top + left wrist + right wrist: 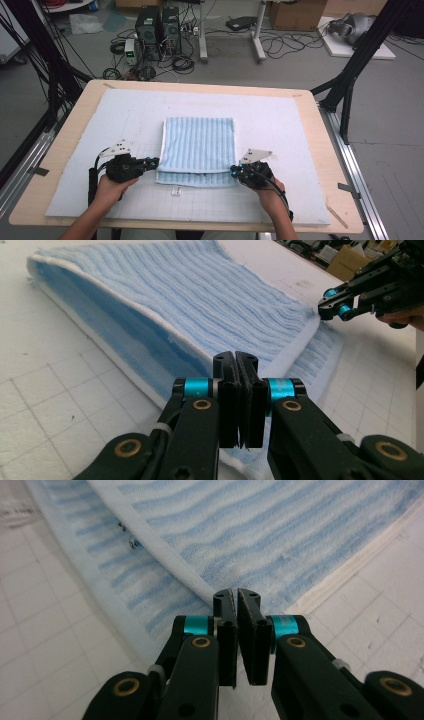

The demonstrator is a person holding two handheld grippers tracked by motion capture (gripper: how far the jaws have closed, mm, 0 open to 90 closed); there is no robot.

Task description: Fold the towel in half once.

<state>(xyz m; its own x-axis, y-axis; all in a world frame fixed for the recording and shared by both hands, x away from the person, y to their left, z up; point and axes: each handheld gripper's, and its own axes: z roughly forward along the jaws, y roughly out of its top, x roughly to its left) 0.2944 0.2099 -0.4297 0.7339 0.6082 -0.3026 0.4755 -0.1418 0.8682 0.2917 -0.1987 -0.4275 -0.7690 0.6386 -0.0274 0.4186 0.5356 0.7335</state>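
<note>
**benchrat:** So where's everything sitting? The blue striped towel (199, 150) lies folded in the middle of the white gridded mat (100, 130), which covers most of the wooden table (65, 150). Its top layer stops short of the near edge, so a strip of the lower layer sticks out toward the person.

**foldfan:** And the tongs? The left gripper (154, 162) is at the towel's near left corner, the right gripper (234, 171) at the near right one. Both sets of jaws are pressed together. In the left gripper view the pads pinch the white hem of the top layer. In the right gripper view the hem runs right into the closed jaws too, so it looks nipped there.

**benchrat:** Anything in the way? A small white tag (175, 190) lies on the mat just in front of the towel, between the two hands, clear of both grippers. Each gripper's cable trails back along the forearm.

**foldfan:** Background's messy though. Two computer towers (159, 25), loose cables on the floor, a cardboard box (297, 14) at the back, black frame struts (350, 70) on both sides. All of it is well apart from the towel.
</note>
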